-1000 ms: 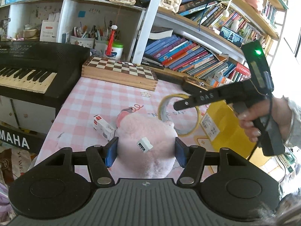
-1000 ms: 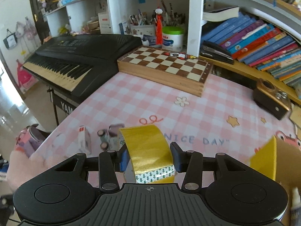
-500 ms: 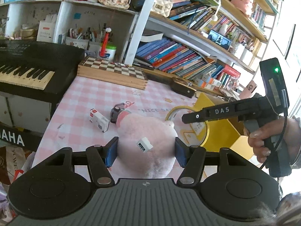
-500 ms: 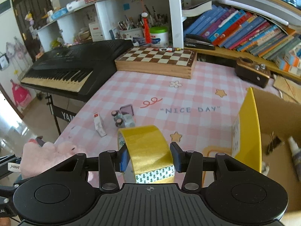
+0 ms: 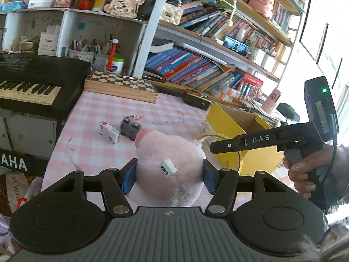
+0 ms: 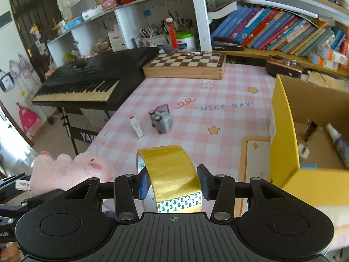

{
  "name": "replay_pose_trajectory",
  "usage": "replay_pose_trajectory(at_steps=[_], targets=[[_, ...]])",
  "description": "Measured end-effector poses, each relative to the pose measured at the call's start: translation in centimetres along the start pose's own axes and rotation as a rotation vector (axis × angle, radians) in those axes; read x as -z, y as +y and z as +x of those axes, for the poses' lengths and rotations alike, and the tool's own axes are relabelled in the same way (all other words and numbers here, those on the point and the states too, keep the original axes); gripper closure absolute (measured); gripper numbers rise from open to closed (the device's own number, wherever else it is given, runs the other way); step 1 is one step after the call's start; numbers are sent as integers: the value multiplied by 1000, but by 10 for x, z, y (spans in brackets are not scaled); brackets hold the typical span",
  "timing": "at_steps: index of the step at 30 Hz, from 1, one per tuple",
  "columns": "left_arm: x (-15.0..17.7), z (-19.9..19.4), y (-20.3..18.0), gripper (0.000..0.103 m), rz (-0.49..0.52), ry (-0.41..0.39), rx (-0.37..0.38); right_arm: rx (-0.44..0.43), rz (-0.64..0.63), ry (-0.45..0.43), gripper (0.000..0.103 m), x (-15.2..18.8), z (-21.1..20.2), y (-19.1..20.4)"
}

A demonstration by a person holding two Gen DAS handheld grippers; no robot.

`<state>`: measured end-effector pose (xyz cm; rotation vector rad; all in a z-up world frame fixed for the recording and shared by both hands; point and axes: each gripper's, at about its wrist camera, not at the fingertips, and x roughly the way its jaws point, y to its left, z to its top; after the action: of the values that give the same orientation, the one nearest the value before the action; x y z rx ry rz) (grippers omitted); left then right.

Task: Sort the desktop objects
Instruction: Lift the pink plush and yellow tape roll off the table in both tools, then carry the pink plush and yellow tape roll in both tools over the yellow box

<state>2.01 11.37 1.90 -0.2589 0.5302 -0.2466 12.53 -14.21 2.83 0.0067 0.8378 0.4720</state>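
My left gripper (image 5: pixel 169 175) is shut on a pink plush toy (image 5: pixel 170 159) with a white tag, held above the near edge of the pink checked table (image 5: pixel 98 107). The plush also shows at lower left in the right wrist view (image 6: pixel 65 170). My right gripper (image 6: pixel 173 183) is shut on a roll of yellow tape (image 6: pixel 170 170), held above the table beside the yellow cardboard box (image 6: pixel 283 135). The right gripper body shows in the left wrist view (image 5: pixel 272 139). A small white box (image 6: pixel 136 126) and a grey toy car (image 6: pixel 161 120) lie on the table.
A wooden chessboard box (image 6: pixel 185 65) stands at the back. A black keyboard (image 6: pixel 91 80) is on the left. A small brown box (image 6: pixel 283 67) sits near the bookshelf (image 6: pixel 283 32). The yellow box holds a glue bottle (image 6: pixel 338 144) and small items.
Both grippers have pulled back and risen from the table with their loads. The right gripper with the tape has shifted toward the yellow box, whose inside now shows.
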Motion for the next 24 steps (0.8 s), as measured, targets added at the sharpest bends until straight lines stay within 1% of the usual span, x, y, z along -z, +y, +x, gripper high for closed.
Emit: replay_pose_trajectory(at_steps=[7, 14, 24], targets=[[9, -15, -8, 45, 32, 12, 39, 18, 59, -2, 58, 32, -26, 1], [17, -23, -15, 45, 63, 32, 86, 52, 154, 5, 58, 67, -46, -5], [24, -10, -40, 45, 129, 86, 203, 130, 279, 9, 58, 104, -71, -20]])
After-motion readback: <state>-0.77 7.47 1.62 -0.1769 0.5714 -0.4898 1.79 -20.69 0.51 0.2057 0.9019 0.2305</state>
